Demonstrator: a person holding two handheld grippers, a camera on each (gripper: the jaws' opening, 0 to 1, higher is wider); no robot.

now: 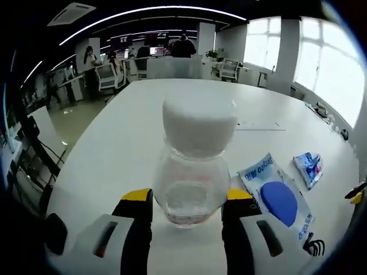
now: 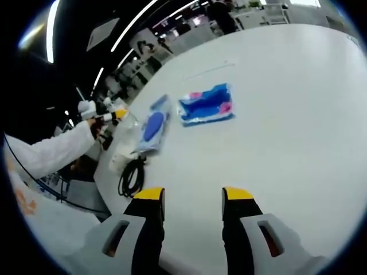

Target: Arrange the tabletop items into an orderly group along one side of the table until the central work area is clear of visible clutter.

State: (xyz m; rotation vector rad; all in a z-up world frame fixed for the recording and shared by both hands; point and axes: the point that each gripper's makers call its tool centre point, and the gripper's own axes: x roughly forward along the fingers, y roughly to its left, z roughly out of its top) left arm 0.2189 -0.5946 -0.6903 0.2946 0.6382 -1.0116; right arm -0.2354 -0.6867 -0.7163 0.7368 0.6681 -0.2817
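Left gripper (image 1: 187, 200) pinches the clear jar (image 1: 192, 172) over the table (image 1: 114, 149), mid-relocation, likely needs setting beside blue pouch (image 1: 278, 197) and small packet (image 1: 308, 168); right gripper (image 2: 192, 200) spread, holding nothing.

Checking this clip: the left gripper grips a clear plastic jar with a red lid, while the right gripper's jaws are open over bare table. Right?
Not quite: the lid is white, not red. The left gripper view shows the left gripper closed on the clear plastic jar with a white lid. The rest holds: in the right gripper view the right gripper is open over the bare white table.
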